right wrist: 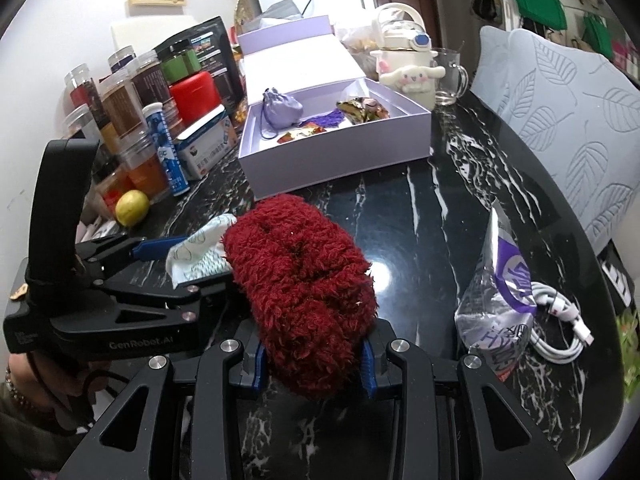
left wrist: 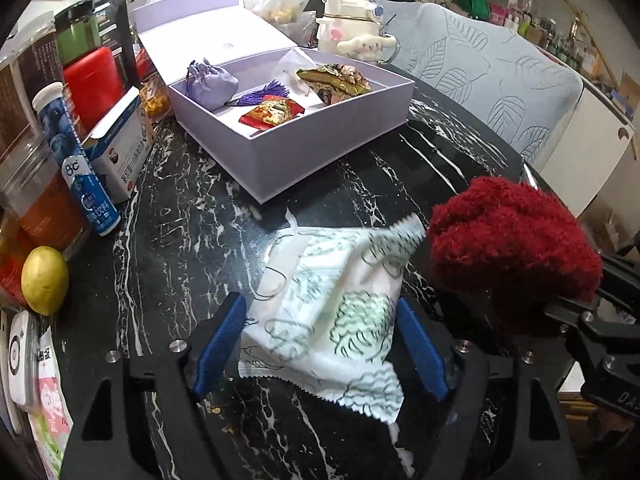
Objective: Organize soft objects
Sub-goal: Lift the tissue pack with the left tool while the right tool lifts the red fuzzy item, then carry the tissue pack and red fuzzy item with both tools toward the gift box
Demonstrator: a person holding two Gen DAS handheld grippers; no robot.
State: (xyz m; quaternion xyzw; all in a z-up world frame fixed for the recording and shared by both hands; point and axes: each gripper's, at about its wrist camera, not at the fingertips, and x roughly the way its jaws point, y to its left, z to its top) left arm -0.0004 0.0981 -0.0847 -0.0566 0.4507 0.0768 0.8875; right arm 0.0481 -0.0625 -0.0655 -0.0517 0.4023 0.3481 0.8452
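Spread wide, the left gripper (left wrist: 320,344) has its two blue pads (left wrist: 218,344) on either side of a white printed packet (left wrist: 328,312). From the left wrist view the packet lies crumpled on the black marble table (left wrist: 192,240) between the pads, its left edge close to the left pad, its right edge near the other; whether either pad touches it cannot be told. To the right a dark red fluffy bundle (left wrist: 512,248) sits in the black jaws of the other tool. Farther back stands an open lilac box (left wrist: 296,136) with a lilac pouch (left wrist: 212,82) inside.

From the right wrist view, the right gripper (right wrist: 314,364) is pinched on the red fluffy bundle (right wrist: 304,292); the blue pads (right wrist: 368,368) press into its lower end and the bulk rises above them. Left of it the left gripper (right wrist: 160,256) reaches over the packet (right wrist: 200,252), whose corner shows just beside the bundle. A clear wrapper (right wrist: 500,300) and a coiled white cable (right wrist: 560,320) lie to the right on the table (right wrist: 420,220).
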